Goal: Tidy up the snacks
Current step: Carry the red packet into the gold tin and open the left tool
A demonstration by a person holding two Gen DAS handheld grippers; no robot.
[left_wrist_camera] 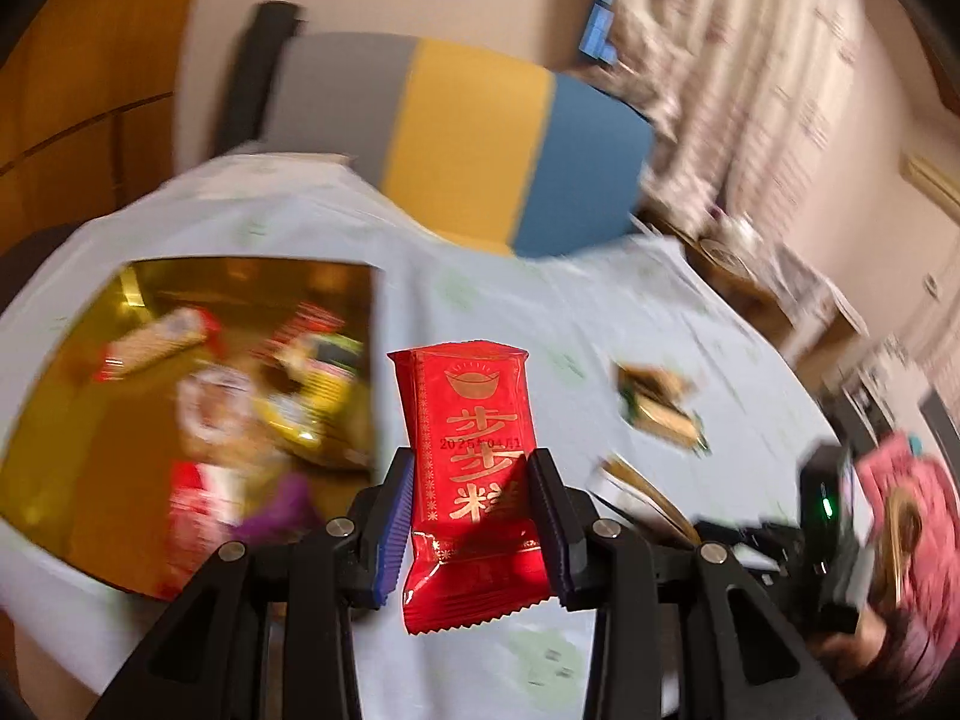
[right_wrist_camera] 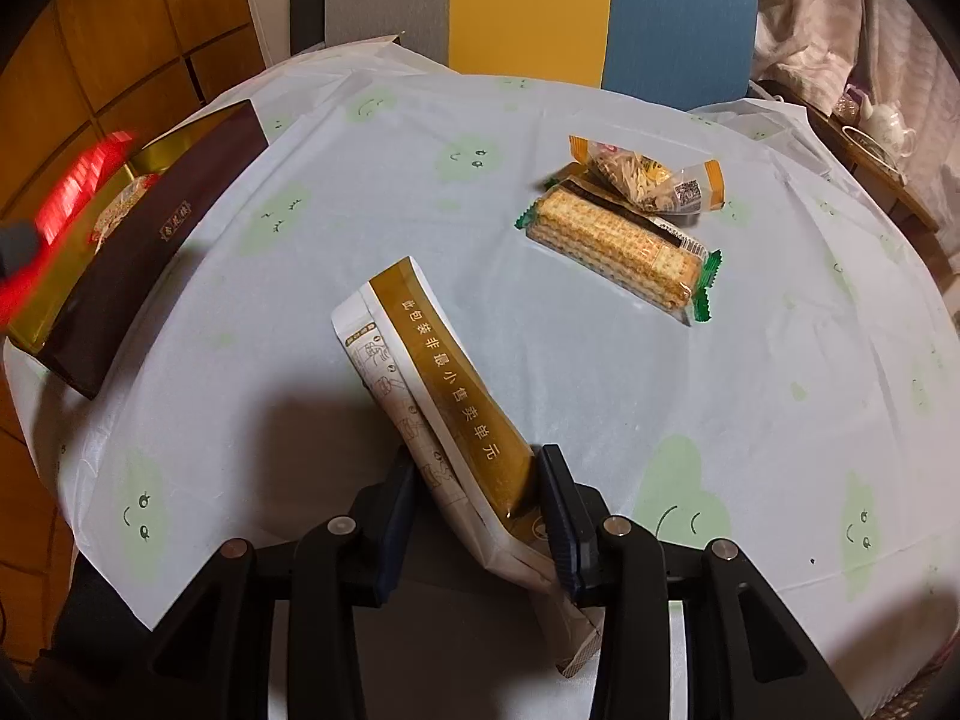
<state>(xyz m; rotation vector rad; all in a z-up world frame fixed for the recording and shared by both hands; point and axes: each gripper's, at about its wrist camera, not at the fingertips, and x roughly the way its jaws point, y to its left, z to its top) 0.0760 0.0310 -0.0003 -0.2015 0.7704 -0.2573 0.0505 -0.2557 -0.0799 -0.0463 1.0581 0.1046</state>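
We see the red packet (left_wrist_camera: 465, 468) clamped between our left gripper's (left_wrist_camera: 471, 516) fingers, held above the worktop (left_wrist_camera: 540, 312) just right of the gold box (left_wrist_camera: 72, 438) of snacks. Our right gripper (right_wrist_camera: 477, 516) pinches a white-and-gold pack (right_wrist_camera: 444, 414). A cracker pack (right_wrist_camera: 618, 246) and small bag (right_wrist_camera: 648, 180) lie together beyond.

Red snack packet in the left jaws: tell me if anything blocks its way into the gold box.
Nothing visible does. The left gripper holds the red snack packet just right of the gold box, which is open on top. Several snacks already lie inside, but bare gold floor shows along its near-left part.
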